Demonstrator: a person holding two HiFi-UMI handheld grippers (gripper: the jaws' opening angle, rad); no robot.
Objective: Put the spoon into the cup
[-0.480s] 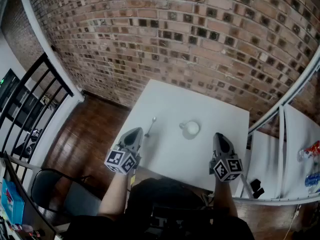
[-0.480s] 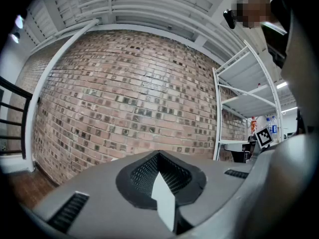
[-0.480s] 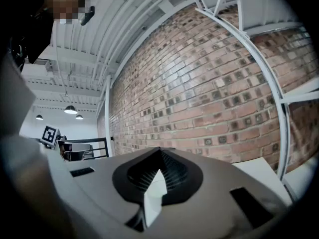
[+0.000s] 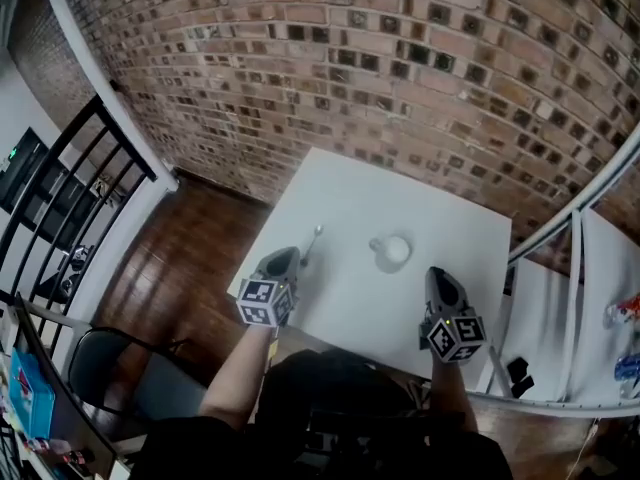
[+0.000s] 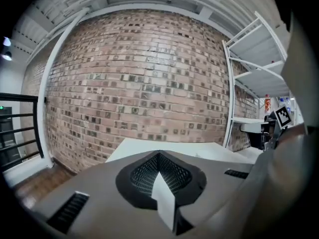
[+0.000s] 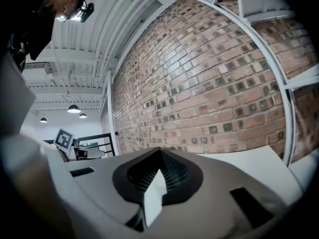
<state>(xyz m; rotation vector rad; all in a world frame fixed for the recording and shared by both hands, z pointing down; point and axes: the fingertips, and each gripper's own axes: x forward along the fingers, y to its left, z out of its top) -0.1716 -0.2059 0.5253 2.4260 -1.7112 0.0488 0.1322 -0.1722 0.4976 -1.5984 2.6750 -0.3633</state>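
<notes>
A person stands at a white counter (image 4: 400, 193) before a curved brick wall (image 4: 350, 68), a gripper in each hand. The left gripper (image 4: 289, 258) hangs over the counter's near left corner, its jaws closed on nothing. The left gripper view shows them pressed together, with only the counter and wall beyond. The right gripper (image 4: 440, 276) sits over the near edge toward the right corner, well apart from the left. Its jaws are also closed and empty, as the right gripper view shows. Both grippers point away from the person, almost level.

The spoon (image 4: 310, 245) lies flat on the counter by the left edge, bowl end farther from the person, handle end just beside the left gripper's tip. Whether the 2 touch cannot be told. The white cup (image 4: 392, 252) stands upright near the middle of the counter, to the right of the spoon and apart from it, with its handle turned toward the spoon. It sits between the 2 grippers and a little beyond them.

A black railing (image 4: 60, 218) runs along the left above a dark wood floor (image 4: 190, 268). White shelves (image 4: 585, 298) stand at the right, and a dark chair (image 4: 110, 368) sits at lower left.
</notes>
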